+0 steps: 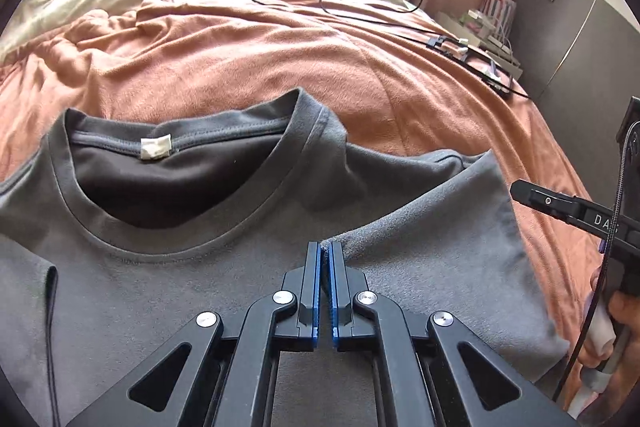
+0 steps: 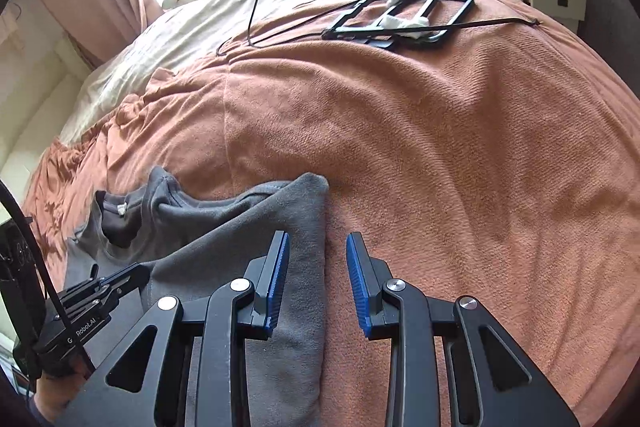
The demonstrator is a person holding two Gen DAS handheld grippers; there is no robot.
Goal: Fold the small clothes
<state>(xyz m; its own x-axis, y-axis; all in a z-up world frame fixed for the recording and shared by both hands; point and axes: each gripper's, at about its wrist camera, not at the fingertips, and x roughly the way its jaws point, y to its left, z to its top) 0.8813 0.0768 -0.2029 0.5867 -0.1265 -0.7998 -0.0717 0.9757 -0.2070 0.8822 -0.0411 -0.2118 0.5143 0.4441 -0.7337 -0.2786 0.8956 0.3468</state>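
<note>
Grey T-shirt (image 1: 168, 275) is lying neck-up on the bed's orange blanket (image 1: 248, 67), its right side already folded inward. Left hand-held gripper (image 1: 325, 251) is pinching that folded flap's edge with jaws closed; right hand-held gripper (image 2: 316, 267) is hovering with jaws wide over the outer crease. I judge the flap is best laid flat under even tension while the right one is smoothing the crease.

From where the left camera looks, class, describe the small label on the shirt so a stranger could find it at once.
Start at the orange blanket covering the bed, then find the grey T-shirt lying on its near part. Look inside the round neckline: the label is sewn at the middle of the back collar seam. It is the only pale, cream patch on the dark grey cloth.
</note>
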